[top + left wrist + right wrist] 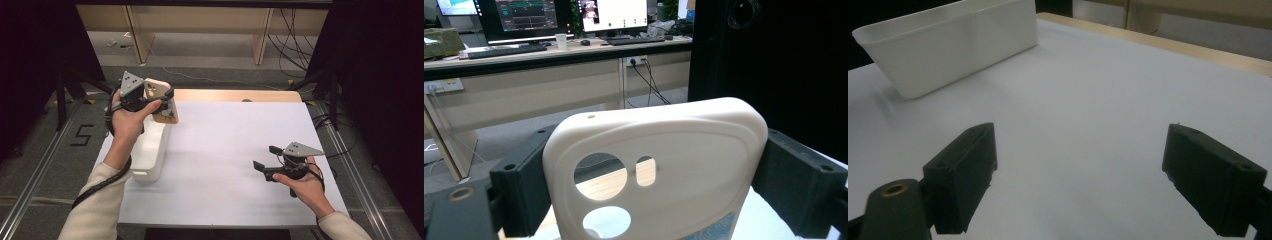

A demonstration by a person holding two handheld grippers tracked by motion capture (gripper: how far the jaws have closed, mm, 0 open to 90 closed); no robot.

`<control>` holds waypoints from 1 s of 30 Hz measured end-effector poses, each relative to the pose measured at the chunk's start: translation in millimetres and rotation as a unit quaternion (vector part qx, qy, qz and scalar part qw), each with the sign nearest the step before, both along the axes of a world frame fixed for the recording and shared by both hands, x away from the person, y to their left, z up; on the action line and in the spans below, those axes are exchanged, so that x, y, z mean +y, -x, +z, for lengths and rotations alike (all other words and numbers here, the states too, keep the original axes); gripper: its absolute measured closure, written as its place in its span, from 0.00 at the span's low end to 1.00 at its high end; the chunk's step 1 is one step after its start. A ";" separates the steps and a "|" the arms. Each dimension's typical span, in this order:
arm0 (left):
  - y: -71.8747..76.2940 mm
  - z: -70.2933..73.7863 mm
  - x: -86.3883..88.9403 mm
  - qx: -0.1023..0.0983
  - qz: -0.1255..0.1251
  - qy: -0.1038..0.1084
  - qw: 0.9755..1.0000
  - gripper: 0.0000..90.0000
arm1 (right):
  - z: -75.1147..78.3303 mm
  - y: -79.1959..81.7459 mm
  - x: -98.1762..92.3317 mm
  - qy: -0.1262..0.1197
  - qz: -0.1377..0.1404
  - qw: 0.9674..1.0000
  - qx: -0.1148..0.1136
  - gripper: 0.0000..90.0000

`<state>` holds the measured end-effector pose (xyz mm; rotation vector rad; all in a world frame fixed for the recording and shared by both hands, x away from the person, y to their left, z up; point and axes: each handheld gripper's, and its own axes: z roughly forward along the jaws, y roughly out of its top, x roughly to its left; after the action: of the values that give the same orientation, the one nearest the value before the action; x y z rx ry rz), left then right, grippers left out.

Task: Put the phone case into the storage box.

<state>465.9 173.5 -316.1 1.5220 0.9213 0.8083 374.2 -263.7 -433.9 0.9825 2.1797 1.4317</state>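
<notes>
a white table (225, 165) is carrying a long white bin (152, 150) at its left edge, its inside hidden by the left hand. above the bin's far end, the left gripper (162, 102) is pinching a beige phone case (659, 170) by its long sides. the case is standing with its long axis upright, camera holes near the top. the right gripper (1078, 175) is hovering with jaws spread over bare table at the right.

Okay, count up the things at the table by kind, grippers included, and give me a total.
Grippers: 2, left gripper, right gripper
Beige phone cases: 1, phone case, clamped in the left one
White bins: 1, white bin
Total: 4
</notes>
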 end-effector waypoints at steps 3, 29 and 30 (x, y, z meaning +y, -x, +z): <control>-0.5 -0.2 1.4 0.001 0.002 0.001 1.000 0.13 | 0.1 0.0 0.0 0.000 0.000 1.000 0.000 0.17; -5.9 -3.4 10.2 0.005 0.020 0.001 1.000 0.13 | -0.1 0.1 0.2 0.000 0.000 1.000 0.001 0.17; -6.2 -3.7 10.4 0.005 0.020 0.001 1.000 0.13 | -0.1 0.0 0.2 0.000 0.000 1.000 0.001 0.17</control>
<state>472.1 183.9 -319.7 1.5104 0.9636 0.8287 374.1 -263.5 -434.0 0.9834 2.1805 1.4327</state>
